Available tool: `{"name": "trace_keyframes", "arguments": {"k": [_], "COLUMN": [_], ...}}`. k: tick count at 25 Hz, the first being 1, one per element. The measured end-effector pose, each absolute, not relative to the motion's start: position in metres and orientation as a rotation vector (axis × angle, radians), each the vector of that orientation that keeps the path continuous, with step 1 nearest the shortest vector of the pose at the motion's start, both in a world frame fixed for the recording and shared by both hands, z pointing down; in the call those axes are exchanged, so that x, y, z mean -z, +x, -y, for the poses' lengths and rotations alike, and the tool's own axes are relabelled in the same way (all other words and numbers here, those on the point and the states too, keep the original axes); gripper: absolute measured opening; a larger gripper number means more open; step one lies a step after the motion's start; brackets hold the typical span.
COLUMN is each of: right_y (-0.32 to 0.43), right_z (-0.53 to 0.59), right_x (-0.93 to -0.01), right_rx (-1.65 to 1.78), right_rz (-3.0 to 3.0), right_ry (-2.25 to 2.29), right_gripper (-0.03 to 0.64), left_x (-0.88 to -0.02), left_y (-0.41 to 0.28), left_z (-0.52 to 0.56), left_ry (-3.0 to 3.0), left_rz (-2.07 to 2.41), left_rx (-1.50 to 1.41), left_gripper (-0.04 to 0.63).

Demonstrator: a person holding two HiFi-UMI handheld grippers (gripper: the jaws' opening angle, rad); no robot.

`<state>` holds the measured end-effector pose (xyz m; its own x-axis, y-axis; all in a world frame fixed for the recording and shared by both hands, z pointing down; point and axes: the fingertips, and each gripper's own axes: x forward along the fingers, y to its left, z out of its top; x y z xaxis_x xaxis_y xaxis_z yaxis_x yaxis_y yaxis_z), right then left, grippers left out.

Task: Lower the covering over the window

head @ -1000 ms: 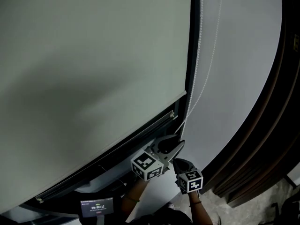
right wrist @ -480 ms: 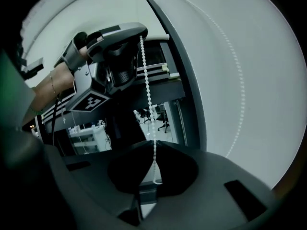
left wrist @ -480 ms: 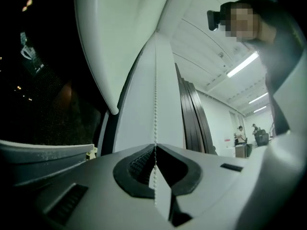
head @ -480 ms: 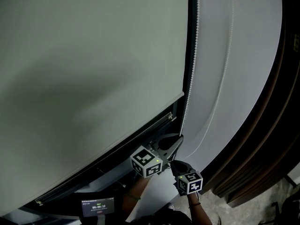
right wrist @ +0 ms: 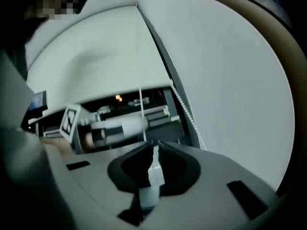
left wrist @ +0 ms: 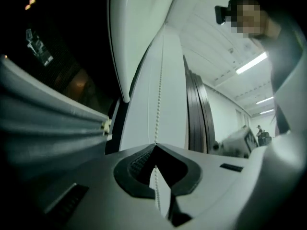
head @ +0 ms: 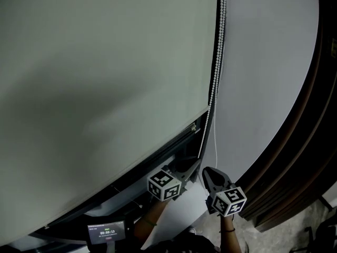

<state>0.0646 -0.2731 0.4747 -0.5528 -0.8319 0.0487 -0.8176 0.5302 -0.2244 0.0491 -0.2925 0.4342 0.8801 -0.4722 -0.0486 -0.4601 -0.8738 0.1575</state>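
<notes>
Two grippers grip one bead chain (head: 215,78): left gripper (left wrist: 155,146) clamps one strand, right gripper (right wrist: 152,143) pinches the other, beside one blind (head: 105,78).

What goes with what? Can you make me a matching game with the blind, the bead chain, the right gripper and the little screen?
Things:
1. blind
2. bead chain
3. right gripper
4. little screen

Descriptions:
A. glowing at the bottom left of the head view
B. big and pale grey-green, with a dark gap under it
C. pinched in the shut left gripper
D. shut on a thin white cord

Pairs: 1-B, 2-C, 3-D, 4-A.
</notes>
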Motion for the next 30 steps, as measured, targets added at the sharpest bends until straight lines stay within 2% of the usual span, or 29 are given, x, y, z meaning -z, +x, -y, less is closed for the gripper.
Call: {"name": "trace_keyframes", "arguments": {"k": [3, 5, 6, 11, 14, 16, 24, 30], "right_y": [0.069, 0.071, 0.071, 0.053, 0.047, 0.050, 0.055, 0.052], "right_z": [0.267, 0.262, 0.262, 0.272, 0.272, 0.273, 0.279, 0.284], "right_x": [-0.418, -0.384, -0.370, -0.331, -0.312, -0.306, -0.310, -0.355], "right_rx": [0.240, 0.182, 0.149, 0.018, -0.032, -0.051, -0.057, -0.044], "right_rz": [-2.655, -2.653, -2.656, -2.707, -2.656, -2.614, -2.524, -2.575], "right_ry": [-1.359, -1.288, -1.262, -1.199, -1.193, -1.234, -1.314, -1.456], "right_gripper": [0.035, 0.101, 0.110, 0.118, 0.114, 0.020, 0.014, 0.012], "left_x": [-0.502, -0.544, -0.564, -0.618, -0.618, -0.617, -0.610, -0.537], "left_y": [0.049, 0.053, 0.056, 0.058, 0.056, 0.053, 0.039, 0.025], "left_z": [0.283, 0.271, 0.264, 0.239, 0.237, 0.240, 0.231, 0.235], "left_ry": [2.780, 2.723, 2.703, 2.607, 2.618, 2.617, 2.677, 2.765], "left_rz": [0.705, 0.693, 0.682, 0.650, 0.650, 0.663, 0.665, 0.754], "left_rx": [-0.012, -0.161, -0.240, -0.349, -0.365, -0.366, -0.352, 0.005], "left_gripper": [0.002, 0.002, 0.002, 0.002, 0.002, 0.002, 0.003, 0.038]}}
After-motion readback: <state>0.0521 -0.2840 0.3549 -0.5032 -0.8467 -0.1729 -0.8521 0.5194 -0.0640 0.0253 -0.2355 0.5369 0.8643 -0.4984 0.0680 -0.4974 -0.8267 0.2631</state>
